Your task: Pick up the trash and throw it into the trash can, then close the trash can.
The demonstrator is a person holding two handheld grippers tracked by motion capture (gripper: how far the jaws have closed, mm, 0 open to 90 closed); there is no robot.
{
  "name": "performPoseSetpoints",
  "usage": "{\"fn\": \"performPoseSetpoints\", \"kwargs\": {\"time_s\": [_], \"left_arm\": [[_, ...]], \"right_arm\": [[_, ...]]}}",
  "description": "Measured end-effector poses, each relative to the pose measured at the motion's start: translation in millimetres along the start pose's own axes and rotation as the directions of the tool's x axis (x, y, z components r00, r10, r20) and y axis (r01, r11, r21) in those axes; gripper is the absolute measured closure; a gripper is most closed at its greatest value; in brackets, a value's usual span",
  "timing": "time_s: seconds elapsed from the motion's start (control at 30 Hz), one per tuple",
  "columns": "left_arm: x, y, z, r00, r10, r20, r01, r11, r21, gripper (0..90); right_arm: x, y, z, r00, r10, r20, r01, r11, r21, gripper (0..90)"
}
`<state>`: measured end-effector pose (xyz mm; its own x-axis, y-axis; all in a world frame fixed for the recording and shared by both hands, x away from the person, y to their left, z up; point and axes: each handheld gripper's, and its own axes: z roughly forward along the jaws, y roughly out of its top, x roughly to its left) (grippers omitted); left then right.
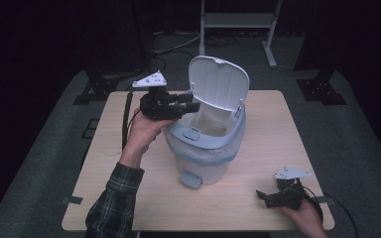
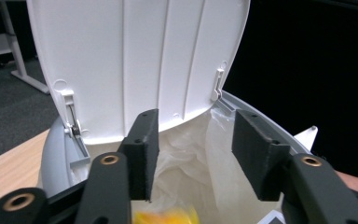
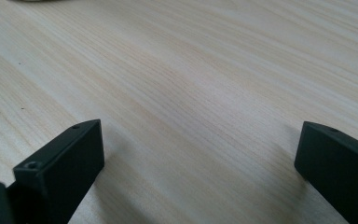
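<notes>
High view: we see the wooden table (image 1: 129,148) carrying a grey and white pedal bin (image 1: 206,148) near its middle, the bin's white lid (image 1: 219,82) standing upright and its mouth lined with a pale plastic bag (image 1: 209,124). A small foot pedal (image 1: 190,179) juts from the bin's base toward the person. The left claw (image 1: 191,105), held up in the person's left hand (image 1: 144,131), hovers at the bin's left rim, reaching over the opening. In the left gripper view we look between its black jaws, which stand moderately apart with nothing between the pads (image 2: 144,149); beyond them rise the ribbed underside of the lid (image 2: 135,60) and the crumpled liner (image 2: 191,154), and a yellow-orange thing (image 2: 168,217) lies low in the bin just under the claw. What it is we cannot tell.

The right claw (image 1: 264,197) rests low on the table's near right corner, well apart from the bin. The right gripper view shows its jaws spread wide over bare wood grain (image 3: 191,84), holding nothing.

We judge the step in hand to be a drop into the open bin, with the yellow-orange thing seemingly just released. The next move likely calls for drawing the left claw back clear of the rim, then bringing the lid down.
</notes>
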<state>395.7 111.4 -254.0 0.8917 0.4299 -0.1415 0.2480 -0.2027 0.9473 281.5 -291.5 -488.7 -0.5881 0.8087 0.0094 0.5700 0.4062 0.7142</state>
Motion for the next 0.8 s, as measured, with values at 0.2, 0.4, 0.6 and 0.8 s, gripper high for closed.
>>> {"fn": "performPoseSetpoints", "kwargs": {"time_s": [0.2,0.4,0.6,0.8], "left_arm": [[0.3,5.3,-4.4,1.0,-0.001,-0.007,0.001,1.0,-0.003,56.8],[1.2,12.9,-9.6,1.0,-0.003,-0.007,0.003,1.0,-0.005,76.9],[1.5,23.0,-12.9,1.0,-0.002,-0.001,0.002,0.9999,-0.013,90.0],[2.6,37.8,-16.7,1.0,0.005,0.001,-0.005,0.9994,-0.033,90.0]], "right_arm": [[0.0,0.0,0.0,1.0,0.0,0.0,0.0,1.0,0.0,0.2],[0.0,0.0,0.0,1.0,0.0,-0.001,0.0,1.0,0.0,0.2],[0.0,0.0,0.0,1.0,0.0,0.0,0.0,1.0,0.0,0.2],[0.0,0.0,0.0,1.0,0.0,0.0,0.0,1.0,0.0,0.2]]}}
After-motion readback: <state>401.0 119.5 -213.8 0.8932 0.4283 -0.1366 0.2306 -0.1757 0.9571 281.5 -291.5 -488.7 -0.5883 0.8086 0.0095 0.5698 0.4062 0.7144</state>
